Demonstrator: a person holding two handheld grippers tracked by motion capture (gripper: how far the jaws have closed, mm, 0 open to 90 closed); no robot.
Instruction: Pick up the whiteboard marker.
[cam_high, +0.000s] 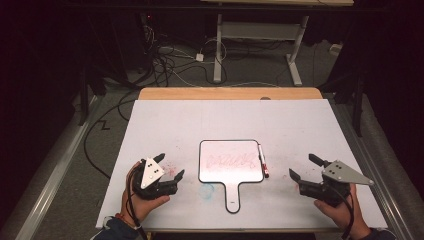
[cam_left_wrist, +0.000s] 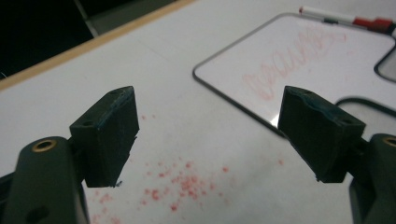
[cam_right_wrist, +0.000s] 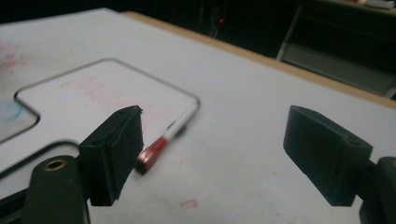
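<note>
The left tool (cam_high: 168, 166) is sitting in a hand (cam_high: 142, 197) at the near left of the board (cam_high: 230, 161), its black, blocky jaws spread wide with nothing between them. The right tool (cam_high: 303, 166) is sitting in the other hand (cam_high: 340, 207) at the near right of the board, jaws likewise spread and bare. Each is carrying a flat grey three-cornered plate on top and trailing a thin black cable.

In the left gripper view, the left tool (cam_left_wrist: 205, 135) is hovering over a scatter of fine red specks (cam_left_wrist: 182, 184) on the matt white sheet just left of the board (cam_left_wrist: 299, 70). In the right gripper view, the right tool (cam_right_wrist: 212, 154) is pointing at the marker (cam_right_wrist: 168, 137), whose red cap is lying nearest, just right of the board (cam_right_wrist: 107, 93).

The board is lying flat on the counter (cam_high: 165, 120) between the two tools: a smooth, glossy white rectangle with rounded corners and a thin dark rim, with a short handle (cam_high: 233, 197) reaching toward the person. Faint red scribble (cam_high: 231, 161) is running across its face. A pale blue smudge (cam_high: 206, 190) is showing on the sheet just left of the handle. The marker (cam_high: 262, 161), a slim white stick with a red end, is lying along the board's right edge, touching or nearly so.

Beyond the board, the white sheet is giving way to the counter's rounded wooden edge (cam_high: 230, 93).
</note>
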